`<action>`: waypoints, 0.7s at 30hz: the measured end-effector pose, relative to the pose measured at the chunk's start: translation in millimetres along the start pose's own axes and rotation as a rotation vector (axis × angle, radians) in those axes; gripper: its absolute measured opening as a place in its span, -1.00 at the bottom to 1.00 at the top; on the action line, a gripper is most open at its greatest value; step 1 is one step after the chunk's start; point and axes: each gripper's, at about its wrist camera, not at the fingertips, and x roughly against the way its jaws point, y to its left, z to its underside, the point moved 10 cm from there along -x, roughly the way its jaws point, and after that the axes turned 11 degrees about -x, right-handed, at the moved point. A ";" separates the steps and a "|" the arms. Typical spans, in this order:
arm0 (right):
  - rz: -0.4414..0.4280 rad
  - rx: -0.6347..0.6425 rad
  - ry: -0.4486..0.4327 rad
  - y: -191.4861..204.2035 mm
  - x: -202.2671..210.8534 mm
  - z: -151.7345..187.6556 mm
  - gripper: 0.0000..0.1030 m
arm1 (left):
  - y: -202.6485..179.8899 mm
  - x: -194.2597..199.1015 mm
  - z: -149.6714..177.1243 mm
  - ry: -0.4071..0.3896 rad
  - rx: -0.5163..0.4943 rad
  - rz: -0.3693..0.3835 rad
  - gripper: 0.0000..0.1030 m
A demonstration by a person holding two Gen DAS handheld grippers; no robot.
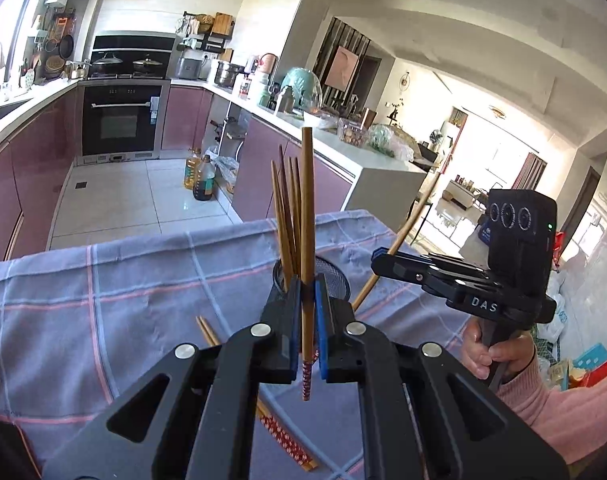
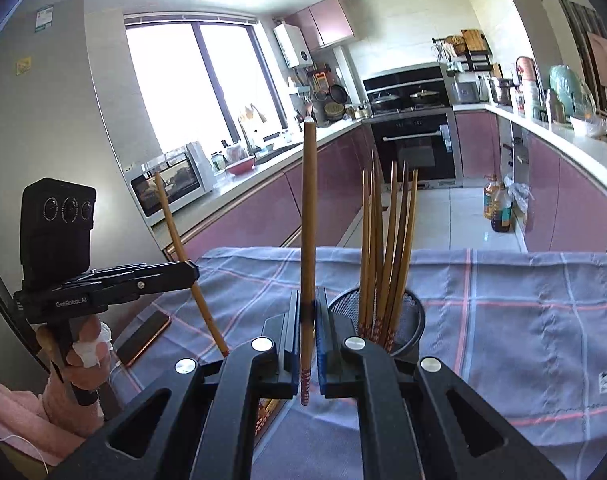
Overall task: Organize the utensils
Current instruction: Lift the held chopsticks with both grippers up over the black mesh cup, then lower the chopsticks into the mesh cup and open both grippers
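Lettering "DAS" marks the right gripper [image 1: 377,266]; "GenRobot_AI" marks the left gripper [image 2: 193,270]. Each gripper's jaws clench one brown wooden chopstick [image 1: 307,240] upright, pointing to 12 o'clock, above the black mesh holder [image 2: 413,322] on the checked blue tablecloth [image 2: 523,300].

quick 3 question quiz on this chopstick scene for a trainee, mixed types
1. True or false: both grippers grip a chopstick.
2. Where do the sorted chopsticks stand? A) glass jar B) black mesh holder C) drawer
3. Fill in: loose chopsticks lie on the checked ____.

Key: 1 true: left gripper holds one chopstick, right gripper holds another chopstick. 2 B. 3 tablecloth.
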 end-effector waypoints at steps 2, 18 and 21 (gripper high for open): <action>0.002 0.013 -0.014 2.6 3.9 -8.7 -0.89 | -0.8 -1.3 -12.8 -0.021 -0.006 -0.004 -0.86; 0.048 0.028 -0.130 -15.2 8.6 -64.1 -0.89 | -9.3 -23.9 -83.7 -0.105 -0.067 -0.067 -0.86; 0.055 0.016 -0.120 -20.4 0.2 -64.0 -0.89 | -9.5 -33.6 -82.9 -0.087 -0.070 -0.078 -0.86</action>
